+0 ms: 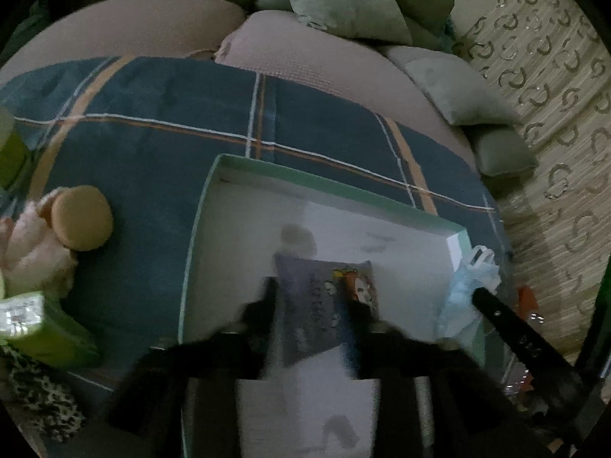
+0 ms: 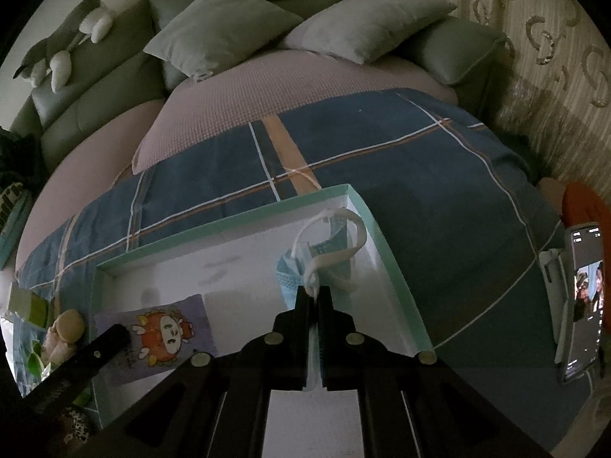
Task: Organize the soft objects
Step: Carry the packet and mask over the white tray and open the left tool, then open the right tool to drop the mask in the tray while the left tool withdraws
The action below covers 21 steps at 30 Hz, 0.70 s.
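Note:
A white box with a green rim [image 1: 328, 181] [image 2: 229, 215] lies on the plaid blue blanket. My left gripper [image 1: 311, 297] is open, its fingers on either side of a purple cartoon-print cloth [image 1: 324, 305] [image 2: 160, 336] that lies on the box floor. My right gripper [image 2: 314, 292] is shut on a light blue face mask [image 2: 305, 267] with white straps, held over the right side of the box. The mask also shows in the left wrist view [image 1: 467, 286], with the right gripper's finger [image 1: 508, 324] beside it.
A plush toy with a tan round part [image 1: 72, 221] [image 2: 65, 328], a green box [image 1: 57, 332] and a leopard-print item [image 1: 42, 393] lie left of the box. Grey cushions [image 2: 225, 26] sit at the back. A phone on a stand [image 2: 584, 297] is at the right.

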Motion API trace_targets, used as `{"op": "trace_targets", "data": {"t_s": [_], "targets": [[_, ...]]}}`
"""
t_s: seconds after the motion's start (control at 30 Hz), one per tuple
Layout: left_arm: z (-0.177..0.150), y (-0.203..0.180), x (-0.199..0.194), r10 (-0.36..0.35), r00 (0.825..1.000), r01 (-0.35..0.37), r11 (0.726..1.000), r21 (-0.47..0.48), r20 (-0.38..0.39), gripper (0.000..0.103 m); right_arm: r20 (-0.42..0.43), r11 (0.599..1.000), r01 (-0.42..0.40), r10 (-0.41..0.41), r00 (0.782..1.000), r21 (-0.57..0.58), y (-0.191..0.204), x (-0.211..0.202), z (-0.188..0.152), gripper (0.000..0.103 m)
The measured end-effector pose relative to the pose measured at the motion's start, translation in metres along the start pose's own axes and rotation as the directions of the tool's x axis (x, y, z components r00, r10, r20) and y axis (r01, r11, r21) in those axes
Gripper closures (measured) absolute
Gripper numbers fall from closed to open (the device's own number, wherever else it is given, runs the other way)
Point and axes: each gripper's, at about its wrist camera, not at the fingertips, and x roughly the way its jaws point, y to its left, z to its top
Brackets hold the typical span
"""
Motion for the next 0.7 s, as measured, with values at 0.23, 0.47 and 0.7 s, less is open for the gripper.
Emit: {"op": "trace_targets", "data": {"t_s": [0.23, 0.47, 0.7], "targets": [[0.001, 0.009, -0.017, 0.038, 0.998, -0.038, 0.999, -0.016, 0.048, 0.019, 0.024, 1.0, -0.019, 0.02, 1.0, -0.005, 0.003, -0.009, 0.001, 0.098], [0.006, 0.018, -0.031, 0.07, 0.993, -0.067, 0.997, -0.037, 0.094, 0.001, 0.063, 1.0, -0.018, 0.019, 0.998, -0.02, 0.008, -0.02, 0.003, 0.034], [0.009, 0.024, -0.043, 0.018, 0.992, -0.012, 0.999, -0.046, 0.126, 0.001, 0.106, 0.998, 0.0, 0.006, 0.994, -0.06, 0.016, -0.033, 0.005, 0.03]]}}
